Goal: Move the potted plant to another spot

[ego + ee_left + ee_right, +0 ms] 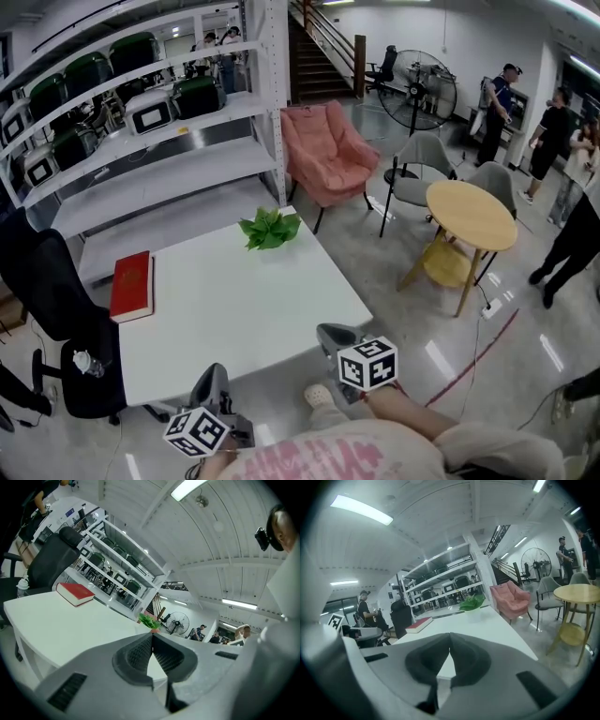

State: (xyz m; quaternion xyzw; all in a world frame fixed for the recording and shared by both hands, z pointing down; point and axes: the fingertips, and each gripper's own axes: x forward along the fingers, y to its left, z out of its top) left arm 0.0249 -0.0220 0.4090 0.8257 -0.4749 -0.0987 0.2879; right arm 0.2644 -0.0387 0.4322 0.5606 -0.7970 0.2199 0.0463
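Note:
The potted plant [269,230], leafy green in a small pot, stands at the far edge of the white table [244,309]. Both grippers hang off the table's near edge, well short of the plant. My left gripper [211,380] is shut with nothing in it, its jaws meeting tip to tip [152,637]. My right gripper [333,336] is likewise shut and empty [450,637]. The left gripper view has the plant [149,620] far across the table top [56,625]. In the right gripper view the plant [471,603] also stands at the far end of the table [487,625].
A red book [132,285] lies on the table's left side. A black office chair [56,300] stands left of the table, a shelving rack [141,141] behind it. A pink armchair [323,155], a round wooden table [472,216] and several people are to the right.

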